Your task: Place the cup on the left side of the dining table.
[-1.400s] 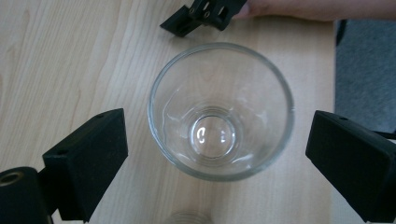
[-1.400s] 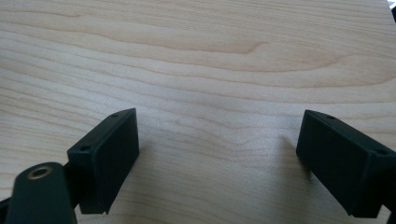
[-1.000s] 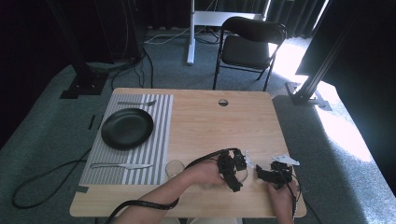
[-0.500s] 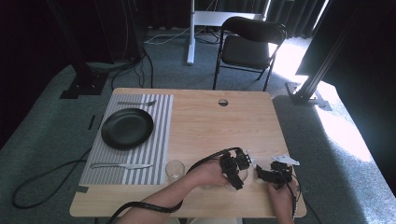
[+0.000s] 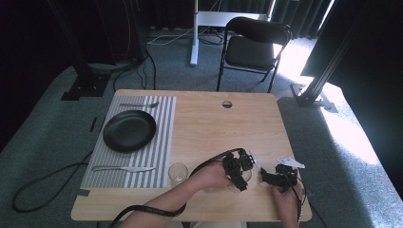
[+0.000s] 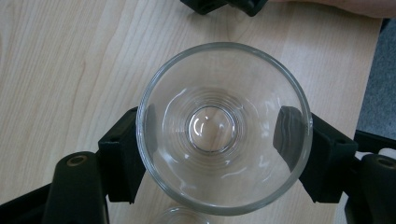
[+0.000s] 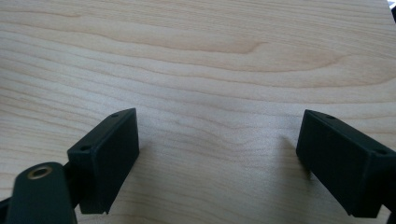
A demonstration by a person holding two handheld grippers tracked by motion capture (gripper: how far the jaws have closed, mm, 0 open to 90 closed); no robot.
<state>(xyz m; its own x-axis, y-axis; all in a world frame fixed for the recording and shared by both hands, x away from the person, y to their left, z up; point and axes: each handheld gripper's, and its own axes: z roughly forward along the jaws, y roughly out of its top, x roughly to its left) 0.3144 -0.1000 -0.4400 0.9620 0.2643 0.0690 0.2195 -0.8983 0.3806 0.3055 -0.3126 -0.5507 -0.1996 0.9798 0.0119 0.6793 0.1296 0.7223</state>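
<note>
A clear empty drinking glass [image 6: 223, 128] stands upright on the wooden table [image 5: 223, 128], seen from straight above in the left gripper view. My left gripper [image 6: 219, 140] is shut on it, one black pad against each side. In the high view this left gripper [image 5: 237, 168] is near the table's front right. Just to its right, my right gripper [image 5: 270, 176] rests low over the wood. The right gripper [image 7: 219, 140] is open, with bare table between its jaws. A second glass [image 5: 177, 172] stands to the left, beside the placemat.
A grey striped placemat [image 5: 161, 142] at the left carries a black plate [image 5: 129, 130], a fork [image 5: 139, 104] behind it and a knife [image 5: 123, 168] in front. The table's right edge [image 5: 292, 156] is close. A folding chair [image 5: 252, 47] stands beyond the table.
My left hand and gripper have shifted slightly to the right, uncovering the second glass by the placemat. The right gripper has barely moved.
</note>
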